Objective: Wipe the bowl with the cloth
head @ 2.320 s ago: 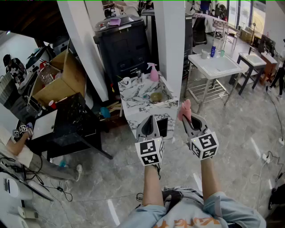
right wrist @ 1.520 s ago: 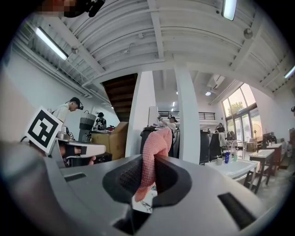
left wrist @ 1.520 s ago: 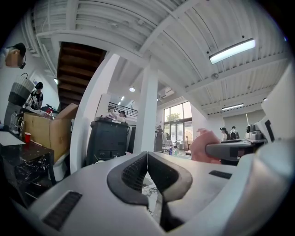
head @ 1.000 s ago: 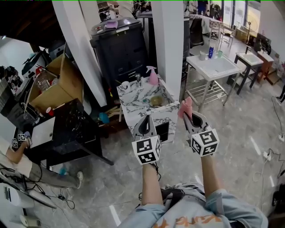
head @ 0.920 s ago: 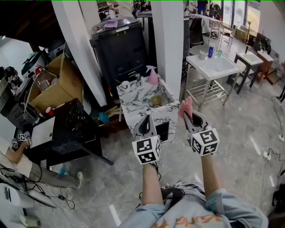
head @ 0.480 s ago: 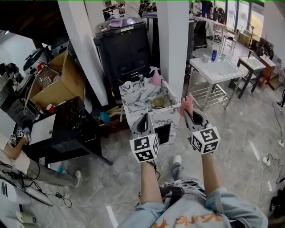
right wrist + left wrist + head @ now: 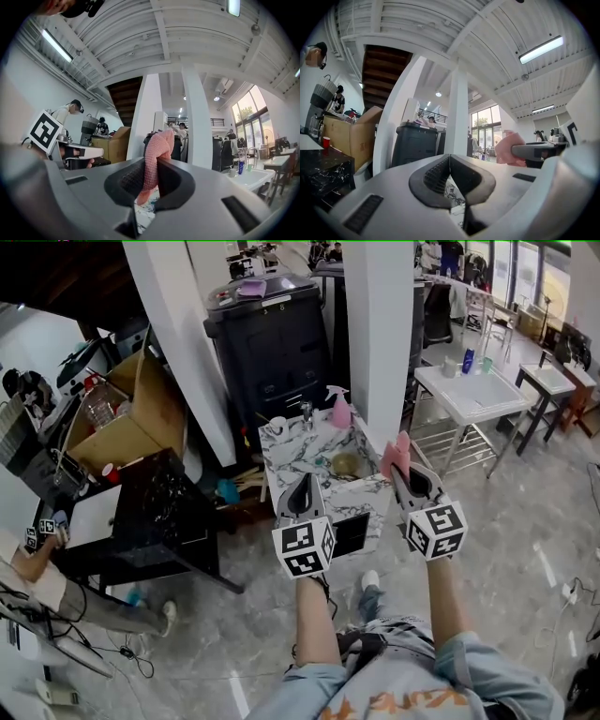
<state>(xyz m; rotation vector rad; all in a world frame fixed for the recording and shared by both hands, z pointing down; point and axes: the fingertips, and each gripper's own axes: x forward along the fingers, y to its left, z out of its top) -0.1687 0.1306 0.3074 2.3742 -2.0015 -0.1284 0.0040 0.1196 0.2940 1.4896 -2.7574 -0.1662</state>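
Stepped closer to the marble worktop (image 7: 298, 442) | bowl (image 7: 346, 464) sits toward its front | right hand-held gripper (image 7: 402, 472) pinching pink cloth (image 7: 396, 452), carried ready for wiping | left hand-held gripper (image 7: 304, 484) pressed together, empty, probably free to steady the bowl

Lower centre, head view: my left gripper (image 7: 305, 482) and right gripper (image 7: 403, 470), each a pale grey tapered shell with a dark teardrop-shaped recess. Each carries a white marker cube (image 7: 305, 547) printed with black squares. In the gripper views I see smooth grey housings with slotted vents and black ribbed pads (image 7: 433, 176). At the bottom edge are blue-grey sleeves (image 7: 483, 676) and a pale shirt (image 7: 403, 699) with orange print.
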